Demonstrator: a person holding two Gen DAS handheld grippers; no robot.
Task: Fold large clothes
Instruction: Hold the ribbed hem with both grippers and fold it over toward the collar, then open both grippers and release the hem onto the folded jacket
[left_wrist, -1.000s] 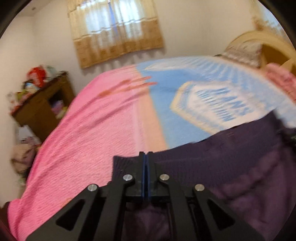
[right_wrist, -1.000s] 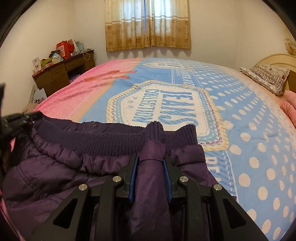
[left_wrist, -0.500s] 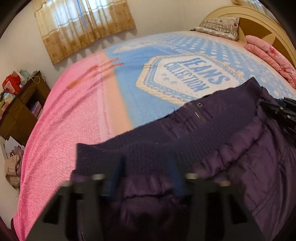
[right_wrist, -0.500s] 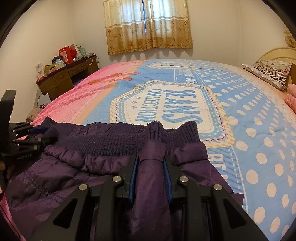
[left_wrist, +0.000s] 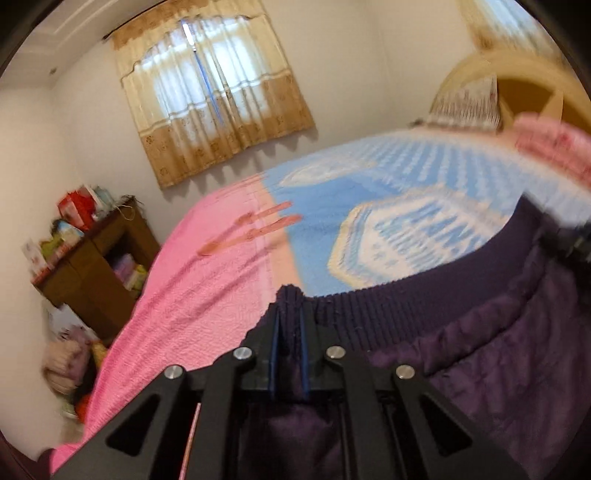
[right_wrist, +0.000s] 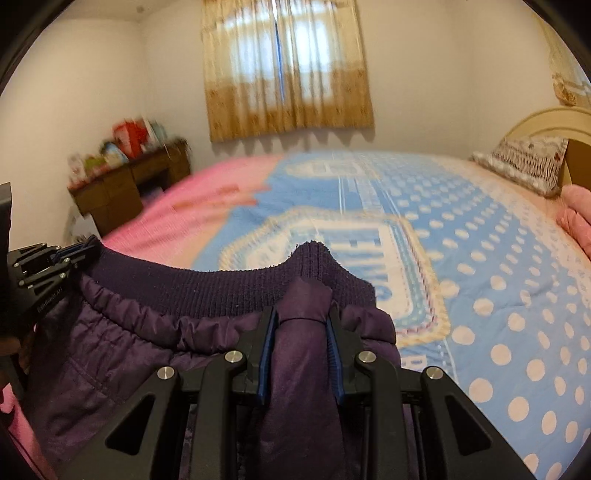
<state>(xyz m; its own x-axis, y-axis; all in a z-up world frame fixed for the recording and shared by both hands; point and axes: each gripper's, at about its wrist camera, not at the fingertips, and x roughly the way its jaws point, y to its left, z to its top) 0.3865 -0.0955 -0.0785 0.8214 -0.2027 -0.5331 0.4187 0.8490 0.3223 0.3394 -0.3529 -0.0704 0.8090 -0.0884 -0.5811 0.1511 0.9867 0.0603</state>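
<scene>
A dark purple padded jacket (right_wrist: 147, 350) with a ribbed knit hem (right_wrist: 229, 291) hangs between both grippers above the bed. My left gripper (left_wrist: 291, 314) grips the hem's left corner, its jaws closing with the knit edge pressed between the blue pads. It also appears at the left edge of the right wrist view as the left gripper (right_wrist: 74, 251). My right gripper (right_wrist: 301, 314) is shut on a thick bunched fold of the jacket at the hem's right end. The hem stretches in a sagging line from one gripper to the other.
The bed cover (right_wrist: 480, 258) is pink on the left and blue with white dots on the right. A striped pillow (right_wrist: 524, 162) and a pink blanket (right_wrist: 576, 214) lie by the headboard. A cluttered brown dresser (left_wrist: 92, 266) stands by the left wall.
Both grippers have risen and carried the jacket's hem up off the bed. The left gripper now has the hem's corner between its pads, and its view has swung left.
</scene>
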